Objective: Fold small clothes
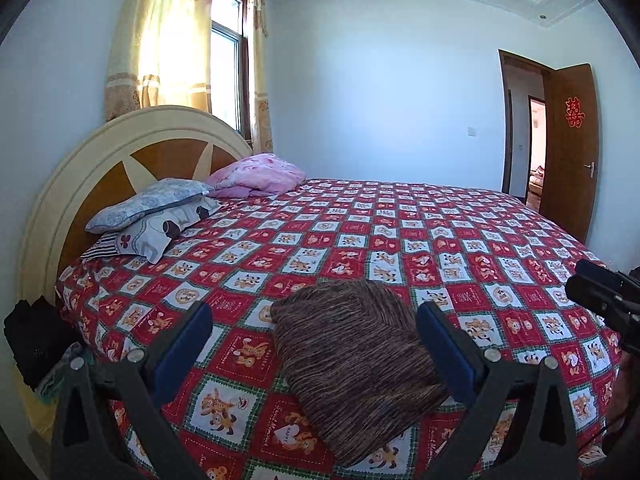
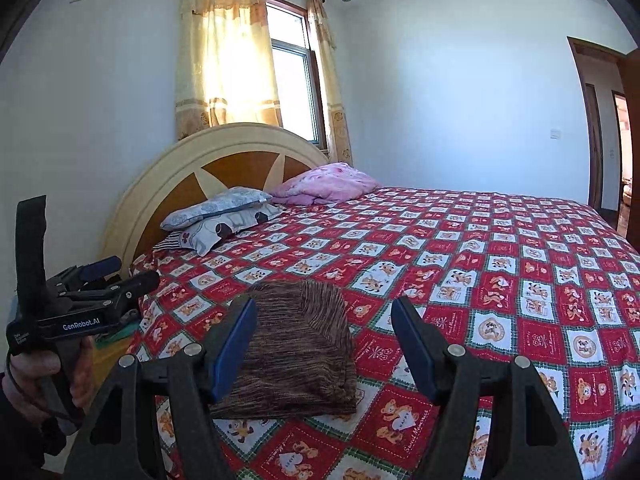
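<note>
Looking along my left gripper (image 1: 314,320), I see its 2 blue-padded fingers (image 1: 182,344) spread wide and holding nothing, with the folded brown striped garment (image 1: 352,364) lying between them on the red cartoon-print bedspread (image 1: 400,240), near the bed's near edge. My right gripper (image 2: 324,320) is likewise wide and empty; from its camera the brown garment sits toward its left finger (image 2: 234,350), whose pad overlaps the cloth in view, though I cannot tell whether they touch. Each gripper shows in the other's camera: the right one pokes in at the right edge of the left view, and the left one, gripped by a hand (image 2: 34,376), appears at the left of the right view. At the far left, 2 stacked pillows (image 1: 156,216) and a pink quilt (image 1: 256,176) rest by the round headboard (image 1: 80,184). A brown door (image 1: 568,148) stands ajar at the far right.
</note>
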`<state>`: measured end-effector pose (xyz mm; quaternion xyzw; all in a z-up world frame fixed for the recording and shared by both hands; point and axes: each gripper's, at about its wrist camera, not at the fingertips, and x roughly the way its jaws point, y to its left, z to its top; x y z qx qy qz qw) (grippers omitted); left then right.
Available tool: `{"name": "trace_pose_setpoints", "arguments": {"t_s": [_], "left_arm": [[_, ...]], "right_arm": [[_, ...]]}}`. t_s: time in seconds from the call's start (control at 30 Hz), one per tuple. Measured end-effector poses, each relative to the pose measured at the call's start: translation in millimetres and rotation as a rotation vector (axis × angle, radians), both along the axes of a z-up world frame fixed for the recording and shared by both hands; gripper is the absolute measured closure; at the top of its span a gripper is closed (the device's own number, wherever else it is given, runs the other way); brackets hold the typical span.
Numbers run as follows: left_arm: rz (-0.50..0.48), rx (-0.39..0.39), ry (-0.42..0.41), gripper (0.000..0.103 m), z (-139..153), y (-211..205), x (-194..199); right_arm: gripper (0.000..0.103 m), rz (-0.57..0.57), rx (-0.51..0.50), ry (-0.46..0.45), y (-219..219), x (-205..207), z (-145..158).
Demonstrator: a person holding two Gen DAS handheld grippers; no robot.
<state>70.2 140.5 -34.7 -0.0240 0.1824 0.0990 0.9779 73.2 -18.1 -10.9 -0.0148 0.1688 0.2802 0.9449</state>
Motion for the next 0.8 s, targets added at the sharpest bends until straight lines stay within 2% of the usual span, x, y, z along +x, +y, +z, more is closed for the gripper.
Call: {"name": "trace_pose_setpoints", "arguments": {"t_s": [0.8], "left_arm": [[0.003, -0.006, -0.001, 0.0, -1.2, -0.5, -2.5]], "right_arm": [[0.032, 0.023, -0.013, 0.016, 9.2, -6.6, -8.1]]}}
